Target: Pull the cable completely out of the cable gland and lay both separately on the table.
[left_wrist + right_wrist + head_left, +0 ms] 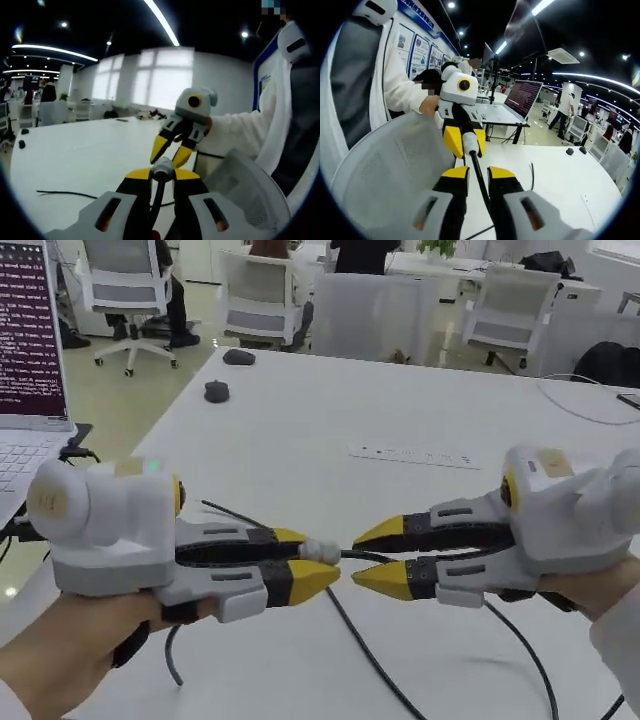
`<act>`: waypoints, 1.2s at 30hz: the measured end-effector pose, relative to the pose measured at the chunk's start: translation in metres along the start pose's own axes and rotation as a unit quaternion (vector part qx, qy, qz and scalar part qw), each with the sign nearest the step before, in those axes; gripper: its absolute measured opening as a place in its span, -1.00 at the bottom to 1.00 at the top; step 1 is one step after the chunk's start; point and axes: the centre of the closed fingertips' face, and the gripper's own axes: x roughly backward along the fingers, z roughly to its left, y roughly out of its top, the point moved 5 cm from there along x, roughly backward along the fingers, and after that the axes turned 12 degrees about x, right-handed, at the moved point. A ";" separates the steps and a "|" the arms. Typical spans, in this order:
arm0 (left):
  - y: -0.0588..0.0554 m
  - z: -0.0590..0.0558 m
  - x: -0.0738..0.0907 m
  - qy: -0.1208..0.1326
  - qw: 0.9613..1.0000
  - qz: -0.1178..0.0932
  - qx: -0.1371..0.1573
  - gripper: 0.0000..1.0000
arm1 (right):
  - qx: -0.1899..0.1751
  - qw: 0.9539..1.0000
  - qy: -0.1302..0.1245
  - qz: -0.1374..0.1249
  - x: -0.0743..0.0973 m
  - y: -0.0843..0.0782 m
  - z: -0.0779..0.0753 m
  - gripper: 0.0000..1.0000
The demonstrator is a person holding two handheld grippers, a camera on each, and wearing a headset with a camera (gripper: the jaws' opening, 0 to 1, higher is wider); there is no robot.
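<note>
Two grippers: the left gripper (pixel 318 555) enters from 9 o'clock and the right gripper (pixel 357 558) from 3 o'clock. Their yellow tips sit nose to nose, just apart, low in the head view.
One cable gland (pixel 321 550): small, pale grey-white and rounded. It is held above the table at 6 o'clock from the centre of the head view.
One cable (pixel 378 655): thin, black and round. It is seated in the gland, leaves it toward 3 o'clock between the right gripper's jaws, and trails in loose curves on the table toward 5 and 7 o'clock.
Left tongs: clenched on the cable gland, one yellow tip on either side of it.
Right tongs: jaws parted around the cable just beside the gland. I cannot tell whether they pinch it.
One table (pixel 300 440): white and broad.
Two mice: the far mouse (pixel 238 357) and the near mouse (pixel 217 391), both dark, at 11 o'clock.
One laptop (pixel 25 360): open, with lines of text on its screen, at 9 o'clock.
One power strip (pixel 412 455): white and flat, at 2 o'clock.
</note>
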 end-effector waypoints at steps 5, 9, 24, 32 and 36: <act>0.002 0.001 0.000 -0.004 1.000 -0.001 0.005 -0.67 | -0.006 1.000 0.006 -0.003 0.001 -0.001 -0.001 -0.90; 0.001 0.002 0.000 -0.003 1.000 -0.001 0.005 -0.67 | -0.004 1.000 0.011 -0.003 0.000 -0.001 0.000 -0.91; 0.007 0.004 0.005 0.001 1.000 -0.024 0.018 -0.68 | -0.027 0.999 -0.019 0.008 0.019 -0.017 -0.002 -0.93; 0.010 0.001 0.005 -0.004 0.999 -0.031 0.017 -0.67 | -0.050 0.997 -0.040 0.033 0.042 -0.036 0.000 -0.92; 0.011 0.002 0.007 -0.001 0.999 -0.036 0.017 -0.67 | -0.064 0.995 -0.053 0.045 0.049 -0.047 0.003 -0.91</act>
